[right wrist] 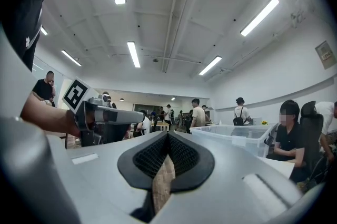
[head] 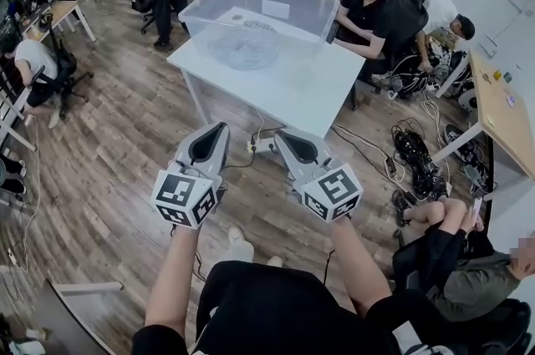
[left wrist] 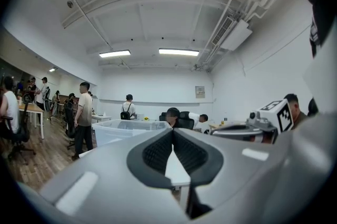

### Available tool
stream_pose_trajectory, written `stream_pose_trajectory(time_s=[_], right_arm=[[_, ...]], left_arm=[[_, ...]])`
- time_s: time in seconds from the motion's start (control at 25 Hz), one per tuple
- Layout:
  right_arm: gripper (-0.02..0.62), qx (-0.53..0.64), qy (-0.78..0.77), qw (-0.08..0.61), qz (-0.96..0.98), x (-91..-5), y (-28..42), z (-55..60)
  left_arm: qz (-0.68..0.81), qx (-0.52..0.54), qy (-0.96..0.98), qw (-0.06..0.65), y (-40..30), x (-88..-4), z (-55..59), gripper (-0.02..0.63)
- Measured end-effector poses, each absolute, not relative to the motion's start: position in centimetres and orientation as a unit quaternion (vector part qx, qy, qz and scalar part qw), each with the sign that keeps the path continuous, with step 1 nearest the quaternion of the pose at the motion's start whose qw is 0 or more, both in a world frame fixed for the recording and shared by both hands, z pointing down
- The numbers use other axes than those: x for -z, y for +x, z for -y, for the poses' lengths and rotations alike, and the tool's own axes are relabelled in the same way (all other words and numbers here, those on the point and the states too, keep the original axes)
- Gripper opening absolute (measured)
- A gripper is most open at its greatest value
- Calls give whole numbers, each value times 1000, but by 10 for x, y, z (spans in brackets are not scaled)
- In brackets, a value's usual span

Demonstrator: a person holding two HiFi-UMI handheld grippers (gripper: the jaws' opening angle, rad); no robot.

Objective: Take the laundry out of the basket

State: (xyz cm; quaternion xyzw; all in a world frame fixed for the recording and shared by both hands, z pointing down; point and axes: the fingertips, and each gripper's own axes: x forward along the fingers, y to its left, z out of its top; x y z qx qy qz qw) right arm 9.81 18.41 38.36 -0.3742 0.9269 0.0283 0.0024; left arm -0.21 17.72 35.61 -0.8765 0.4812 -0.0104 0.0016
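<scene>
laundry (head: 244, 46) lies in the clear basket (head: 201, 11) at the table's (head: 309, 98) far-left corner. left gripper (head: 221, 129) and right gripper (head: 283, 135), both closed and empty, point level toward it from well short, apparently lining up a reach.

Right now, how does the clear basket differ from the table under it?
The clear basket is see-through; the table is opaque white. The basket has tall walls and holds a pale crumpled bundle; the table is a flat top on legs. Both are rectangular.
</scene>
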Motion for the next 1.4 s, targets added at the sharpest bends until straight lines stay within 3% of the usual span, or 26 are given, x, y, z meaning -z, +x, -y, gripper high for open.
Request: stream_pose_trajectory(time_s=[1.4], right_arm=[[0,-29,-385,-8,-923,-380,-10,-48]], left_arm=[[-472,8,-882,4,-109,-353,-45,8]])
